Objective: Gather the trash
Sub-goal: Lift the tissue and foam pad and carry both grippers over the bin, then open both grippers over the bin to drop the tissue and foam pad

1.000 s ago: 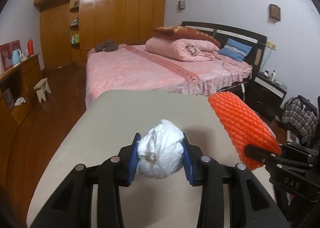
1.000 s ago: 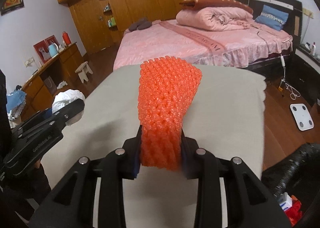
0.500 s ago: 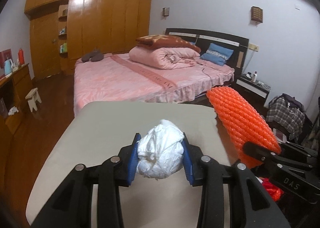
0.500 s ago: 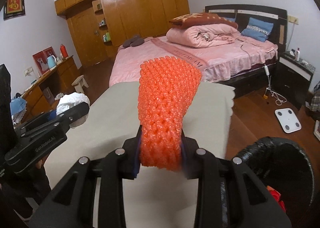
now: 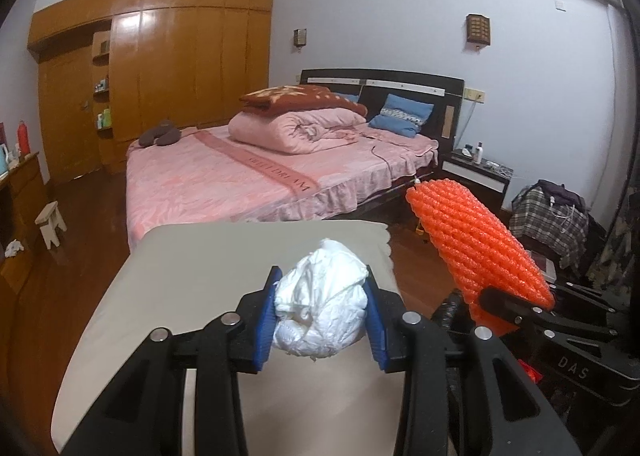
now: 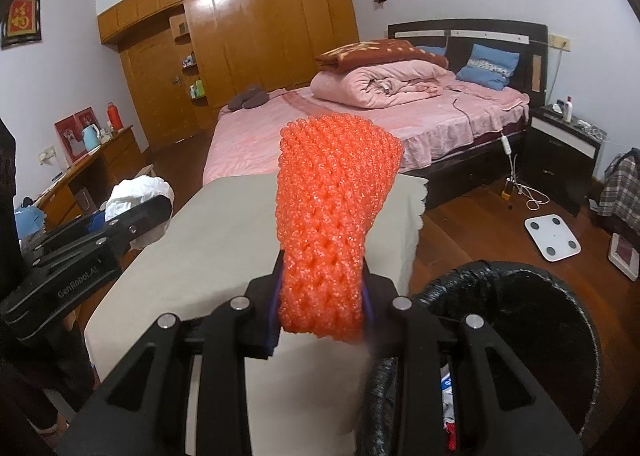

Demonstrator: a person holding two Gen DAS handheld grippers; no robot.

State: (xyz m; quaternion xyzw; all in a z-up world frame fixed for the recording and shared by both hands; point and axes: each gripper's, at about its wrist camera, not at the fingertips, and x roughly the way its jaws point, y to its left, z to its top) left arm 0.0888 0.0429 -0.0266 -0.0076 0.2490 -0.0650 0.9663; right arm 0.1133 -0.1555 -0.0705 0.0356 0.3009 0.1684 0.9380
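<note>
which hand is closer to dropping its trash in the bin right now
Right, probably. The right gripper, shut on the orange foam net, has the black-lined bin open just beside its fingers. The left gripper holds the crumpled white paper over the beige table, farther from the bin.

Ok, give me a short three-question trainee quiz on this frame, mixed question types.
1. True or false: the left gripper is shut on the crumpled white paper.
2. What does the right gripper hold? A) blue pillow B) orange foam net C) slipper
3. Fill in: the black-lined trash bin stands on the floor beside the beige ____.

Key: 1 true; 2 B; 3 table.
</note>
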